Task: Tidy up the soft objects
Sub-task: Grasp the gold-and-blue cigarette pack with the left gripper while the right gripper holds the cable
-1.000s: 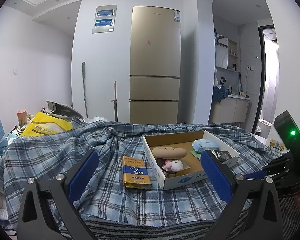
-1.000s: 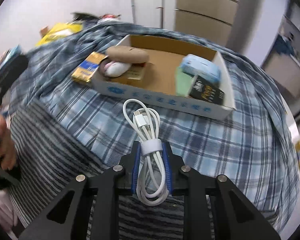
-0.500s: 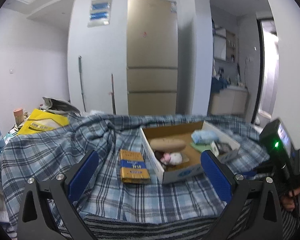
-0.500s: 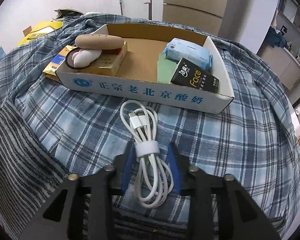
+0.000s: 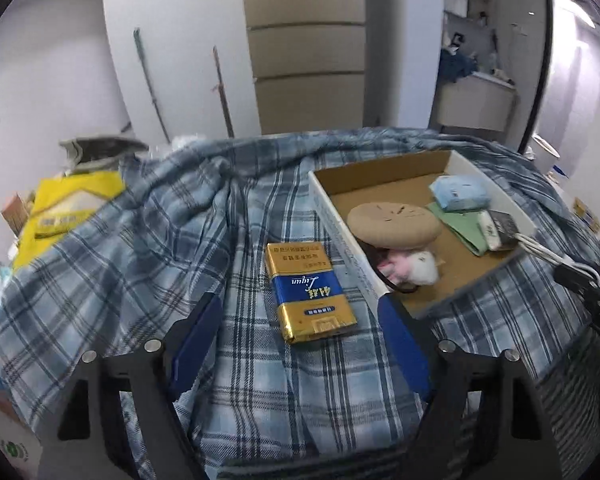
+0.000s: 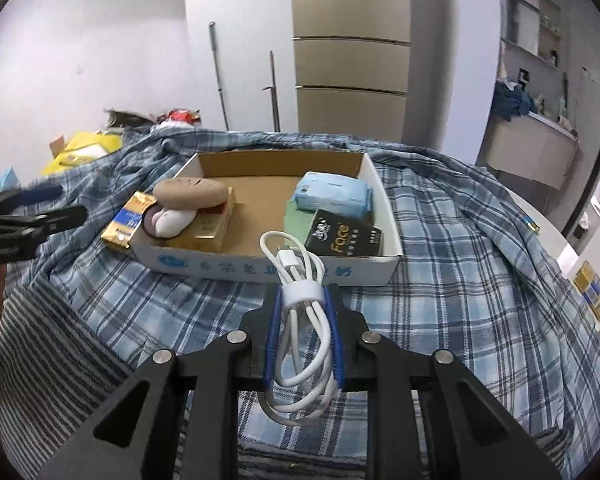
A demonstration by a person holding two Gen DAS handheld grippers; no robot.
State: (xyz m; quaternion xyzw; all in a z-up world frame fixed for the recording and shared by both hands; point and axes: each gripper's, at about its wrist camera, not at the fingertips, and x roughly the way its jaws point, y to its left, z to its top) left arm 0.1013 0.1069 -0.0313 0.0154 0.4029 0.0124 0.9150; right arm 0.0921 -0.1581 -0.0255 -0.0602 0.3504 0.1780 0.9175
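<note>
Gripping the coiled white cable (image 6: 302,322) in its right claw (image 6: 302,312), just short of the cardboard box (image 6: 388,216).

The cable is lifted over the plaid cloth (image 6: 452,280), its loop reaching the box's near wall. Inside lie a tan round cushion (image 6: 190,193), a blue tissue pack (image 6: 332,196) and a black pack (image 6: 344,236). The left claw (image 5: 300,344) stands wide and empty over a gold-and-blue packet (image 5: 308,292) lying left of the box.
</note>
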